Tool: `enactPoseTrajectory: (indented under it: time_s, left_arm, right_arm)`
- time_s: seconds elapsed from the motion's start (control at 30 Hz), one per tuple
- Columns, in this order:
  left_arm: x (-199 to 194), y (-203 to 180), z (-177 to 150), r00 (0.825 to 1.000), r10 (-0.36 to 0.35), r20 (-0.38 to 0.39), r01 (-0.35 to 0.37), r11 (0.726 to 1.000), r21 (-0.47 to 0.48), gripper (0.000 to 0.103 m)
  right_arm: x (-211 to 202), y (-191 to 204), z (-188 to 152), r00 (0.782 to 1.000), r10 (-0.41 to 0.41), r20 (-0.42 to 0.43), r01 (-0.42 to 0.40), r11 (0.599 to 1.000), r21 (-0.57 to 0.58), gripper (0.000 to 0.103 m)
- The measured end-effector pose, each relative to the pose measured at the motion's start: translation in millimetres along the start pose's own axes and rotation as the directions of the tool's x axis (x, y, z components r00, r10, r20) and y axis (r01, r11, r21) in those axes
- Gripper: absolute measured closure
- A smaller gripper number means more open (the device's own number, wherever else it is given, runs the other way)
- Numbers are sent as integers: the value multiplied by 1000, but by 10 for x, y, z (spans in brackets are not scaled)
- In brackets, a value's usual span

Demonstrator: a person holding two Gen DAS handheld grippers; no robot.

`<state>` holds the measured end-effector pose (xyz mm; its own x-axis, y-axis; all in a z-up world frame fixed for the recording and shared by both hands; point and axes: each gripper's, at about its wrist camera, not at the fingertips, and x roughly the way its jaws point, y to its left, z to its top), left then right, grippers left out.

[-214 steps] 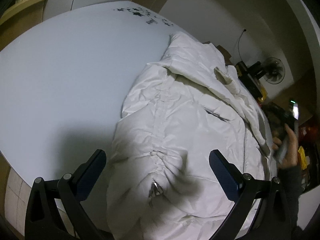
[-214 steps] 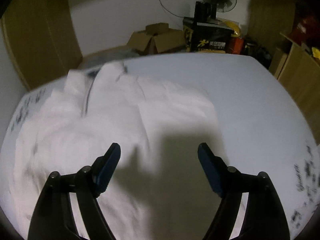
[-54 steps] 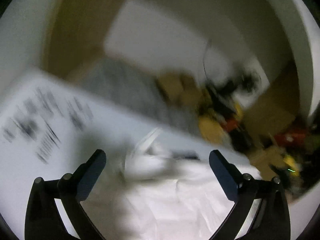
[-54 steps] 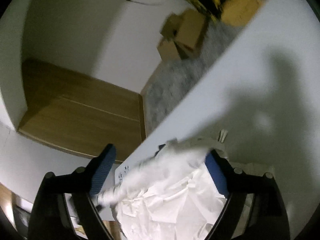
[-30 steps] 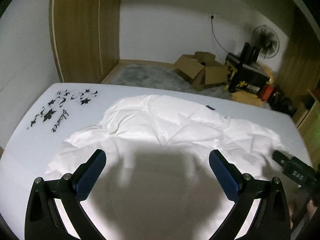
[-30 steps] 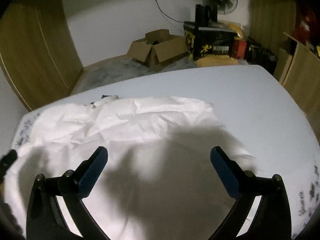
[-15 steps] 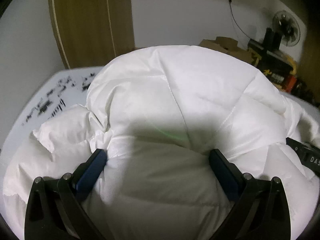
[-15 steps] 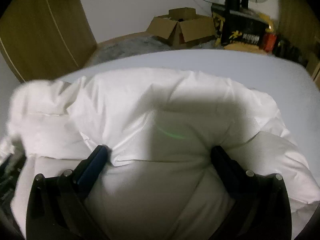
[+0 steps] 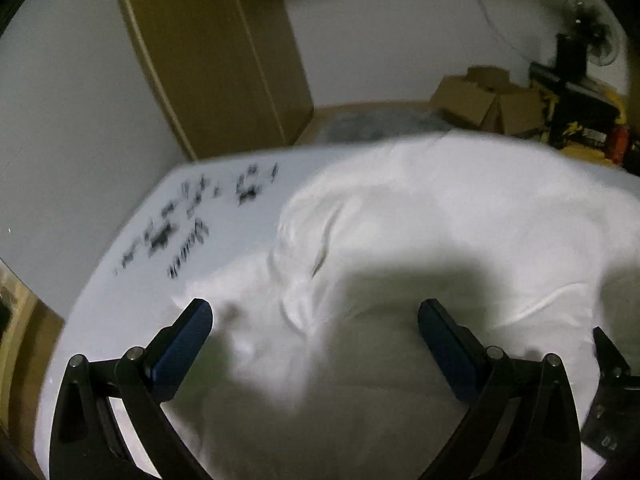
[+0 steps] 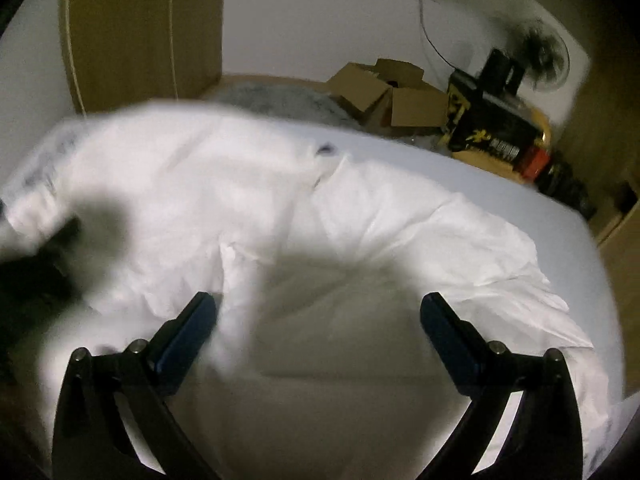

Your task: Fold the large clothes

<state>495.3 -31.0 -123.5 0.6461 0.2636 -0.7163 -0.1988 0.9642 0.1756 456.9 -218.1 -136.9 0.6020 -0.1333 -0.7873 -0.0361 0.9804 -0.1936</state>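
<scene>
On the white worktop (image 9: 120,264) a white puffy jacket (image 9: 460,216) lies spread out, covering most of the surface in both views. Black decorative lettering (image 9: 188,220) is printed on the bare worktop to the left of the jacket in the left wrist view, but blur makes it unreadable. On the floor beyond the far edge stands a black-and-yellow box (image 10: 492,132) with a yellow figure and pale print that cannot be read either.

The left gripper (image 9: 314,312) hangs above the near part of the jacket with its jaws spread wide — nothing is between them, and whether the tips touch the cloth cannot be told. The right gripper (image 10: 318,306) hangs the same way, jaws wide apart and empty, over the shaded middle of the jacket (image 10: 380,220). Part of the right gripper's dark frame shows at the right border of the left wrist view, just beside the left one.

The jacket's far edge reaches close to the worktop's far rim; a small dark mark sits near that edge in the right wrist view. Bare worktop remains on the left by the lettering and along the right side — a pale strip past the jacket's crumpled right edge. Beyond the worktop are a wooden wardrobe (image 9: 208,52), open cardboard boxes (image 10: 392,92), a grey rug and a standing fan (image 9: 588,28) by the white wall.
</scene>
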Motion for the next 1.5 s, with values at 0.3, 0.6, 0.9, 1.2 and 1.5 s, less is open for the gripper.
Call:
enactPoseTrajectory:
  time_s: [0.3,0.6,0.9,1.2,1.5]
  left_arm:
    - [126,-54,-170,998,-12,58,13,1000,-26,0]
    - [265,6,-164,998,-59,4,59,997,-49,0]
    - [107,423,358,992,-92,91,99,993,-71,0]
    - [996,464,387,984,-146,-100,130,979,-156,0]
    - [921,511,308,977,-158,-142,131,975,-182,0]
  right_arm:
    - [301,-22,-42,999,35,-19,-34,998,44,0]
    - [307,30,-80,999,31,-27,-30,999,39,0]
    - [-55,-155,213,994,96,44,-99,991,87,0]
    - [651,66,499,990,102,-102,-90,989,117,0]
    - [667,52,470,986,115,-118,-105,991,83,1]
